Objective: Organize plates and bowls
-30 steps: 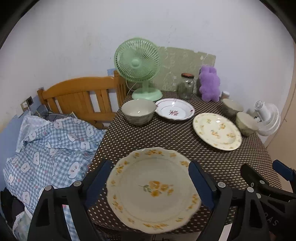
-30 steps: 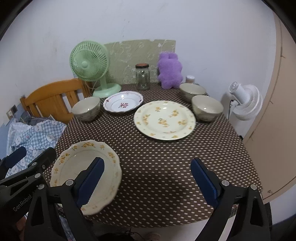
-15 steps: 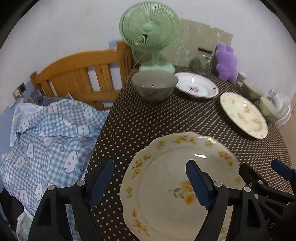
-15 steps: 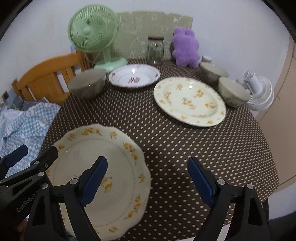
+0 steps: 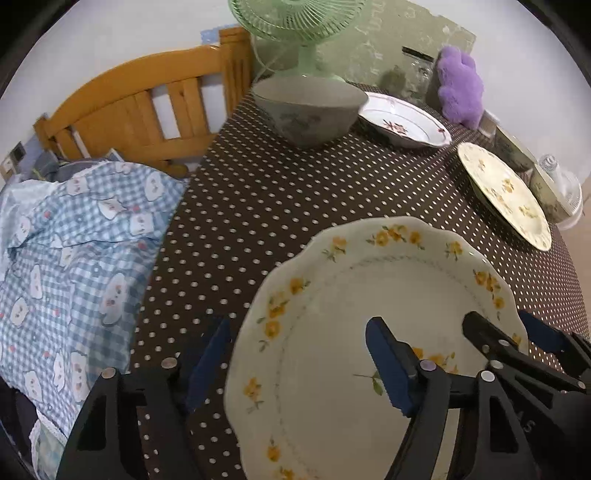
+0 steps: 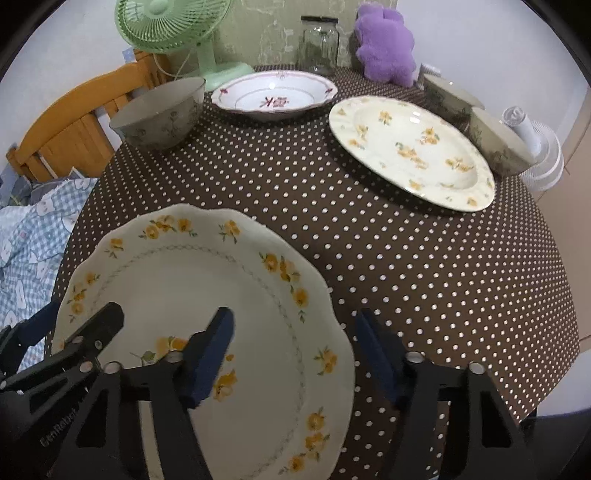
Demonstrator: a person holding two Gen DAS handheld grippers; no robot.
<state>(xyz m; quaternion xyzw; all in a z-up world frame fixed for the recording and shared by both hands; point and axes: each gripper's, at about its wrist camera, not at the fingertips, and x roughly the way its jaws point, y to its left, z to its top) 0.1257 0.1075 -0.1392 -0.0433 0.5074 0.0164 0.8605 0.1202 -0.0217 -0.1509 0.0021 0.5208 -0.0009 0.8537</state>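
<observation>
Both jaws parted and closing, straddling opposite rims of the scalloped plate [image 6: 207,280], pads not yet pressing

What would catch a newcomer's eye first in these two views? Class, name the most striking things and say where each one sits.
The scalloped plate with yellow flowers fills the near edge of the dotted table, with the left gripper and right gripper straddling its opposite rims, jaws just closing but not yet pressing. At the back stand a green fan and a purple plush toy.
</observation>
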